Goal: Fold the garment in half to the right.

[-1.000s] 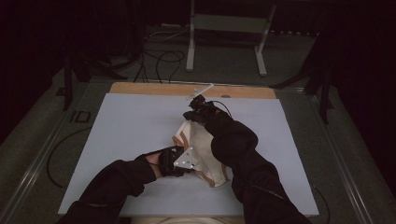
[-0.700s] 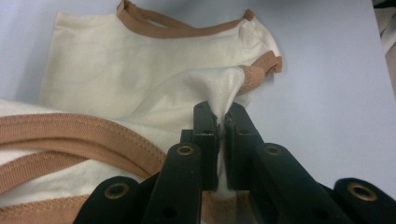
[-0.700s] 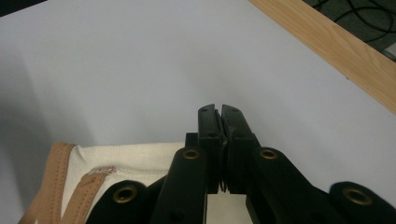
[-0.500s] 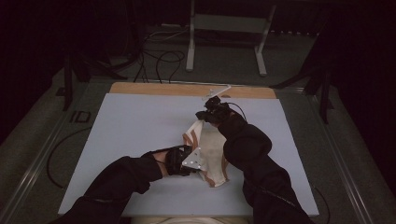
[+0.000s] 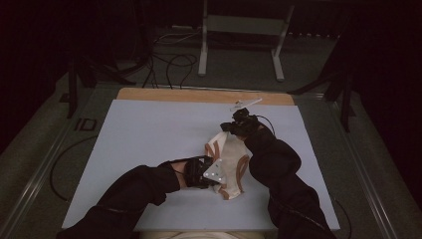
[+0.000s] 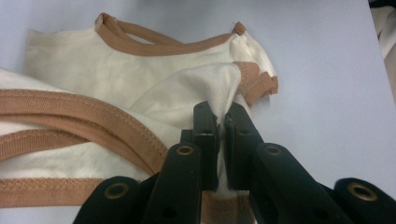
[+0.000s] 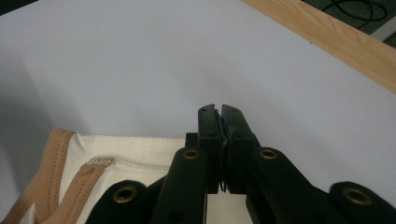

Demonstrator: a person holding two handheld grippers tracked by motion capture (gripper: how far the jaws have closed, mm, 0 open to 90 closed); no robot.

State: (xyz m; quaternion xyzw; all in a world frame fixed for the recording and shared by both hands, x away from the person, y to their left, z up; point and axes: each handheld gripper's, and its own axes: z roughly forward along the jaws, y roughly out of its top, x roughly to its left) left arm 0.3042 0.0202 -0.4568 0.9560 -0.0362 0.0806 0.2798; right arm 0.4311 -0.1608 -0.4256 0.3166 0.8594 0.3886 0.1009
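Cream garment [image 5: 230, 160], tan trim, on desk [image 5: 149, 129]: left gripper [image 6: 220, 122] pinches near end; right gripper [image 7: 221, 112] clamped at far end; long axis between them.

The work surface is formed by a table [image 5: 149, 134] covered with a pale lavender-grey sheet, matte and smooth. Along its far edge a strip of light wood [image 5: 199, 95] is left uncovered by the sheet. A metal rail [image 5: 45, 169] is seen running along the table's left side. Right of centre, a cream garment with tan trim [image 5: 230, 154] is laid crumpled directly on the sheet, its bound edges folded over one another. Near the far edge, just short of the wooden strip, a small pale flat object [image 5: 245, 104] is found, too small to be identified.
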